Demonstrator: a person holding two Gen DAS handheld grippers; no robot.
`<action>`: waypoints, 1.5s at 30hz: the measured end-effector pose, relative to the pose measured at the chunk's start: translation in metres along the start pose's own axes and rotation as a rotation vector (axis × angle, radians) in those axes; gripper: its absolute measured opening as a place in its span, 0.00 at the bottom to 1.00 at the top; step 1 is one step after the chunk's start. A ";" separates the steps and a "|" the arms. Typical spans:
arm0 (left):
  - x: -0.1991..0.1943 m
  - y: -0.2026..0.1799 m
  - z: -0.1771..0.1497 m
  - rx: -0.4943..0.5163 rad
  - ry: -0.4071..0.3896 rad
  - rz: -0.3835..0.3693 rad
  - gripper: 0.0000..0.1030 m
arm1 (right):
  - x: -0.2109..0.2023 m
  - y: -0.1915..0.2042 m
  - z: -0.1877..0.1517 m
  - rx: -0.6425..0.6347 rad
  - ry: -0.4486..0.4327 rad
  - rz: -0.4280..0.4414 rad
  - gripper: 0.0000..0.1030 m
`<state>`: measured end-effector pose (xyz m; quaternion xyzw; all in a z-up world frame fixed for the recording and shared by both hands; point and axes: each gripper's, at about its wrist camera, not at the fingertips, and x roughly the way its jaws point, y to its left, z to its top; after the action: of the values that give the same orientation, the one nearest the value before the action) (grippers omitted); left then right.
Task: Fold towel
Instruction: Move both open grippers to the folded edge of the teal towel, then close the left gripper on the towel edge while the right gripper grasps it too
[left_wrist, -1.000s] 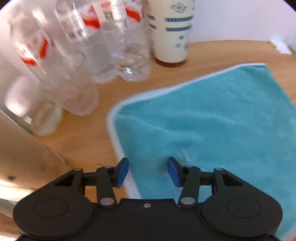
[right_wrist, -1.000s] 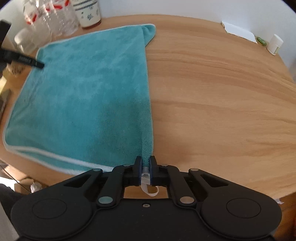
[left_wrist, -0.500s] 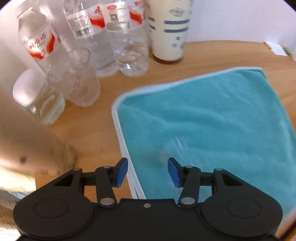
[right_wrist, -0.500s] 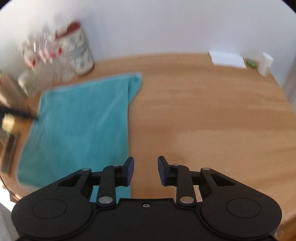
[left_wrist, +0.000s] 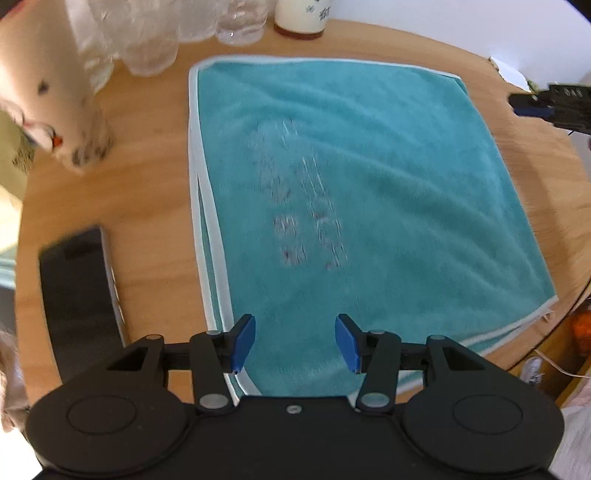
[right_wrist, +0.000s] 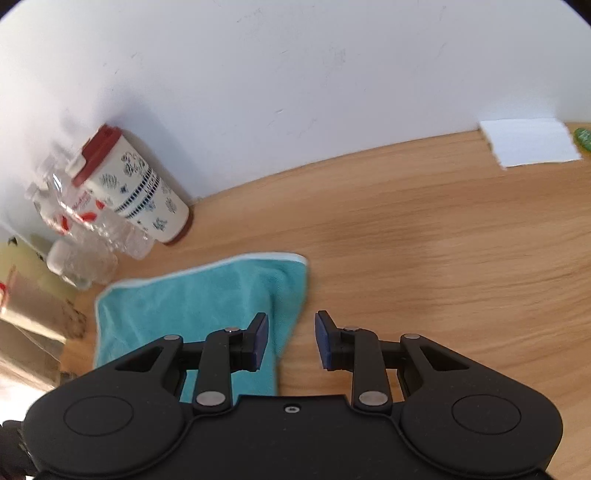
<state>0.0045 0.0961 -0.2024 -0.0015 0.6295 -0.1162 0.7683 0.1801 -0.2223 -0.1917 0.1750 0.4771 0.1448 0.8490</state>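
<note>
Both grippers, left gripper (left_wrist: 294, 342) and right gripper (right_wrist: 289, 340), gape wide, holding nothing. Ahead of both lies the soft, limp towel (left_wrist: 351, 177), apparently doubled; pinch its near corners.

Home, wooden table (right_wrist: 424, 236), water bottles (right_wrist: 92, 229)

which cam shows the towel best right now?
Left wrist. It looks down on nearly the whole teal towel, with white-trimmed doubled edges showing at its left side and near corner; some motion blur. The right wrist view catches only the towel's far corner and part of its top edge, the rest hidden behind the open right tongs.
</note>
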 end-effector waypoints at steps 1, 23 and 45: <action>0.000 0.000 -0.001 0.003 0.010 -0.001 0.48 | 0.000 0.002 0.001 0.012 -0.005 -0.007 0.31; 0.003 -0.110 -0.048 -0.644 -0.067 -0.042 0.51 | 0.062 0.017 0.080 -0.697 0.225 0.210 0.32; 0.026 -0.147 -0.035 -0.763 -0.065 -0.028 0.08 | 0.111 0.050 0.070 -1.074 0.436 0.357 0.08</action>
<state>-0.0508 -0.0464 -0.2126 -0.2997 0.6026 0.1160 0.7305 0.2925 -0.1429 -0.2200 -0.2345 0.4635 0.5381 0.6638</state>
